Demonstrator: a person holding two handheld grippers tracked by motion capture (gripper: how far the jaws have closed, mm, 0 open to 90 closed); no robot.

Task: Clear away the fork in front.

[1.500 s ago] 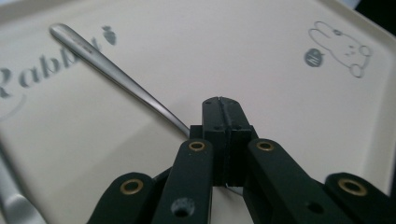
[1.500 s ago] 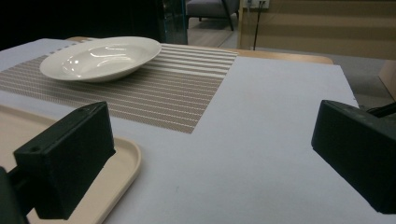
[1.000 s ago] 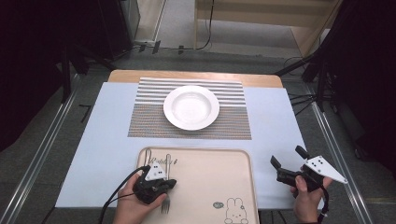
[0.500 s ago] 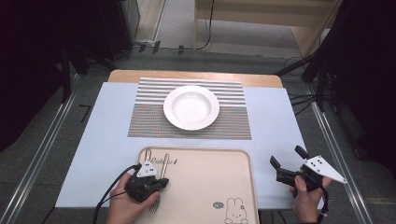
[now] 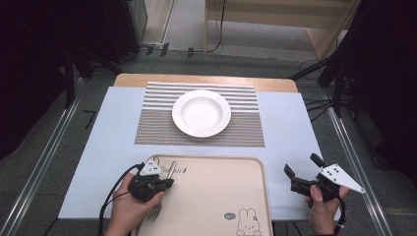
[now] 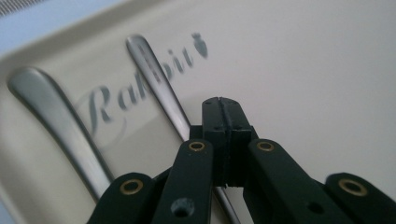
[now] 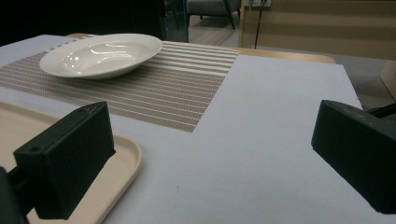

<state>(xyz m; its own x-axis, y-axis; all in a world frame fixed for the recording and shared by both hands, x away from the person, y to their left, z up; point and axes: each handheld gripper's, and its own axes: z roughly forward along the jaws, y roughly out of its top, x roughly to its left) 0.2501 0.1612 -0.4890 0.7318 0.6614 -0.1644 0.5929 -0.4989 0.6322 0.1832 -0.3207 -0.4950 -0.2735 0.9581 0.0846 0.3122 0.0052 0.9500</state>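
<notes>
My left gripper hovers low over the left end of a beige tray, jaws pressed together. In the left gripper view its tips meet over a slim metal handle that runs in under them. Fork tines stick out below the hand, so it looks shut on the fork. A wider metal handle lies beside it on the tray. My right gripper rests off the tray's right edge, its jaws wide apart with nothing between them.
A white bowl-like plate sits on a striped placemat at the far middle of the pale blue table cover. The tray carries a rabbit print near its front. Metal rails run along both table sides.
My left hand has slid left and slightly away along the tray, and the fork tines have shifted left with it. The right hand has stayed put.
</notes>
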